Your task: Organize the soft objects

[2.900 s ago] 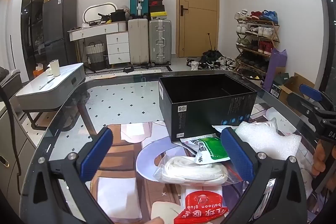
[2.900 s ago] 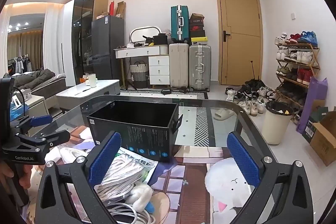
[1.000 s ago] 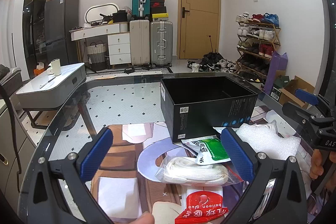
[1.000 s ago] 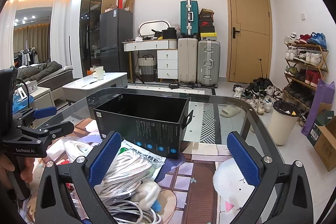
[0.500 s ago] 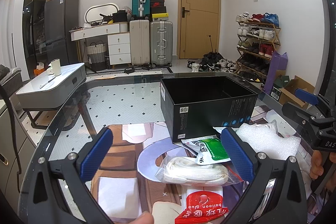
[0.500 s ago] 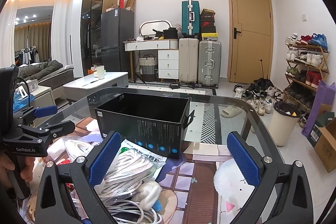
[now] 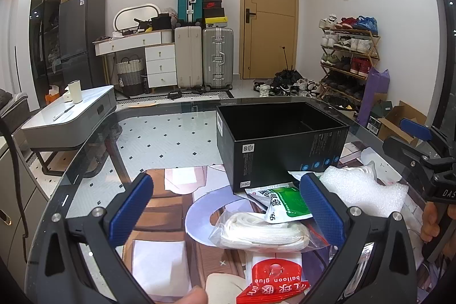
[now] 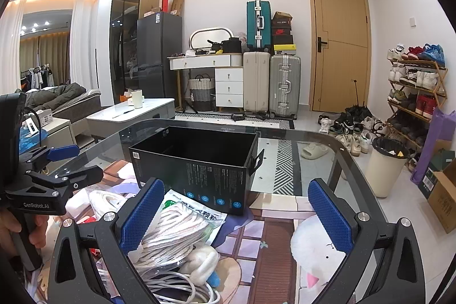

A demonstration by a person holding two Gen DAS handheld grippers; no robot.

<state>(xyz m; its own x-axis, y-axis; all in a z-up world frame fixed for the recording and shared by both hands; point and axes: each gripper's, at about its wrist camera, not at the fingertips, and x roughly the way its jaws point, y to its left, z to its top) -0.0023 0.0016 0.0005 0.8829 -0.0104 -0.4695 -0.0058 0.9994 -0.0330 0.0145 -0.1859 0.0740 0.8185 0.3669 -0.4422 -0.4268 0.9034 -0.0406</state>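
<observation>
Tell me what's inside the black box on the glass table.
The black box looks empty: only dark inner walls and a divider show. Its floor near the front wall is hidden, so something flat could lie there.

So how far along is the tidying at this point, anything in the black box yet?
Nothing looks done: the black box shows only a bare interior. Nothing is in hand either; the left gripper and right gripper are both open and hold nothing. Everything is left: the bagged white cord, green packet, white foam and rope bundle lie on the glass table.

"balloon glue" on red packet (image 7: 273,286)
</observation>
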